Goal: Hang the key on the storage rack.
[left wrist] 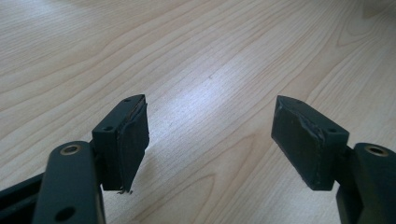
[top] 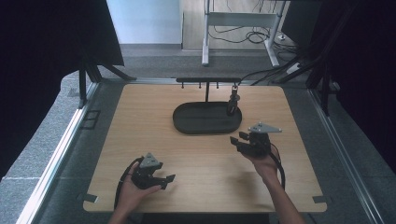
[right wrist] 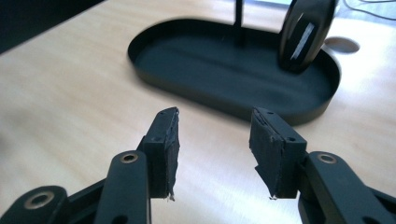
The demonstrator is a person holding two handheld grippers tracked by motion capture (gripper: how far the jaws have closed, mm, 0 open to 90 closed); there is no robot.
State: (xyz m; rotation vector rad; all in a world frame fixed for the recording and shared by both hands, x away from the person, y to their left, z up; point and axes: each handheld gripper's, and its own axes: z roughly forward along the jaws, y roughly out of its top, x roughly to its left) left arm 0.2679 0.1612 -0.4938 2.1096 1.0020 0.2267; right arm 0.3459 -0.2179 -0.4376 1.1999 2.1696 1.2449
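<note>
Black, oval and shallow, the metal tray [top: 187,125] lies mid-table on the pale wooden tabletop [top: 140,140], with a thin T-shaped hook stand [top: 207,84] rising from it. A dark glossy object, possibly a key fob [top: 232,103], hangs from the stand's right hook, its lower end over the tray's right end. The right gripper [top: 239,140] sits just beside the tray's near-right rim, jaws parted and empty. The left gripper [top: 167,181], well apart near the front edge, is likewise spread over bare wood.
</note>
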